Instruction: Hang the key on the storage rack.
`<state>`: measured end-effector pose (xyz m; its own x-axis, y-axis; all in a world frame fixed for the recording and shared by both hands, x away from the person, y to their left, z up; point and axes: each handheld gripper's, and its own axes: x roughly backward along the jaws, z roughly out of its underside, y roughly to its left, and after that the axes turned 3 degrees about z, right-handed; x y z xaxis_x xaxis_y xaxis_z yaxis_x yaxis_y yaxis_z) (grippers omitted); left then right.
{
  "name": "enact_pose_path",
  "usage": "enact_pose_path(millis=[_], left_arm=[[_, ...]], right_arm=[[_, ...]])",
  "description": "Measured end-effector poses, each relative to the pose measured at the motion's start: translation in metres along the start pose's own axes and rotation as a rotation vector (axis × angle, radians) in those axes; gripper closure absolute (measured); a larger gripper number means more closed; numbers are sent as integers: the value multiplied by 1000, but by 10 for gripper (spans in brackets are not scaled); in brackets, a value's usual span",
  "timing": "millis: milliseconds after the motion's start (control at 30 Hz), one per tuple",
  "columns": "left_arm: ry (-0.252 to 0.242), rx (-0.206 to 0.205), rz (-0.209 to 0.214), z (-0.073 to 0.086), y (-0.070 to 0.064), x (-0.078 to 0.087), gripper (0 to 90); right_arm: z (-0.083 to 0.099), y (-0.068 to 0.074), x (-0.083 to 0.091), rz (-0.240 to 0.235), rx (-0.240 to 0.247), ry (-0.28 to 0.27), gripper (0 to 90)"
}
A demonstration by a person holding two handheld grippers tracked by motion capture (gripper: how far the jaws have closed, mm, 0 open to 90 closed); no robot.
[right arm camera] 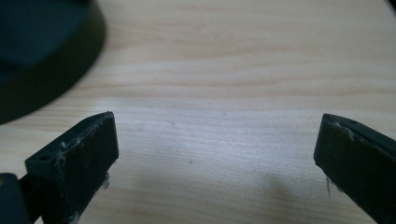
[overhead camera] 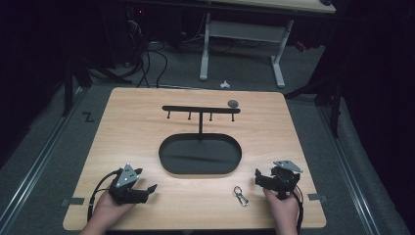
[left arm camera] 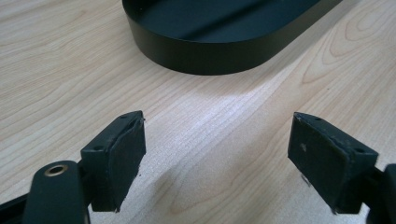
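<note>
Clip (overhead camera: 240, 195): small, light, stiff metal; likely slippery; pinch its long sides; just left of right gripper (overhead camera: 268, 181).
Grippers: both spread, empty.

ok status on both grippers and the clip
Left gripper open, empty, near tray. Right gripper open, empty. Clip flat on table, untouched, beside right gripper. Nothing between them.

Item count: one worktop (overhead camera: 122, 142). One black oval tray (overhead camera: 169, 164). One black T-shaped rack (overhead camera: 199, 109) carrying four hook pegs. One grey round object (overhead camera: 233, 103) on the rack's bar end. One metal carabiner clip (overhead camera: 240, 195). Two hand-held grippers: left gripper (overhead camera: 147, 188), right gripper (overhead camera: 260, 179).
</note>
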<state>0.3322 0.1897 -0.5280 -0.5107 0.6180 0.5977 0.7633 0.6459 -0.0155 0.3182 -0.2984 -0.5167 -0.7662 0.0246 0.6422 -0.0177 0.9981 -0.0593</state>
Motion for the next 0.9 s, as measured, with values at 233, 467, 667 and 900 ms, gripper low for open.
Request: enact_pose_path(millis=[233, 467, 667, 900], left_arm=[[-17, 1, -1, -2, 0, 2, 196], [-21, 14, -3, -2, 3, 2, 193], [-21, 12, -1, -2, 3, 3, 192], [-17, 7, 3, -2, 2, 3, 192]], right_arm=[[4, 3, 14, -38, 38, -23, 0], [3, 3, 16, -60, 43, -33, 0], [2, 4, 21, -139, 29, -39, 0], [3, 7, 26, -186, 36, -54, 3]])
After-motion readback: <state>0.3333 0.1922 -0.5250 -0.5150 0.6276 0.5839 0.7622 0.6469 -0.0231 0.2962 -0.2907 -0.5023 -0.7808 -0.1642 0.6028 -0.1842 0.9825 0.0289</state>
